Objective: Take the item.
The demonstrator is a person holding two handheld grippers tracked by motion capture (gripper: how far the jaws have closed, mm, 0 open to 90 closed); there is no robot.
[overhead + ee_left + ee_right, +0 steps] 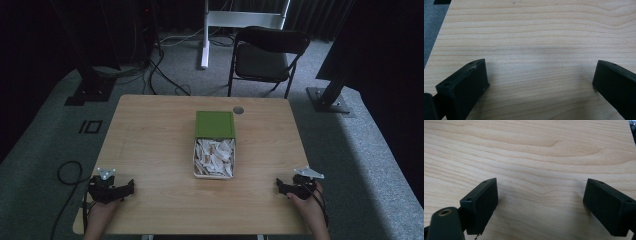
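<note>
One box sat in the middle of the wooden table. It was white and full of small white and tan scraps, all heaped up. Its green lid was flipped open and lay flat on the far side of the box, touching it. A small round grey hole was in the table top just past the lid, a little to the right.

Both grippers were well apart from the box, down at the near edge of the table. The left gripper rested at the near left corner, held by the person's left hand. Its jaws pointed toward the middle of the table. In the left gripper view, the left gripper had its two black jaws spread wide, with only bare wood between them. The right gripper sat at the near right corner in the person's right hand, pointing inward too. In the right gripper view, the right gripper also had its jaws far apart, holding nothing.

Beyond the table stood a black folding chair on the grey carpet. A black cable curled on the floor by the left hand.
</note>
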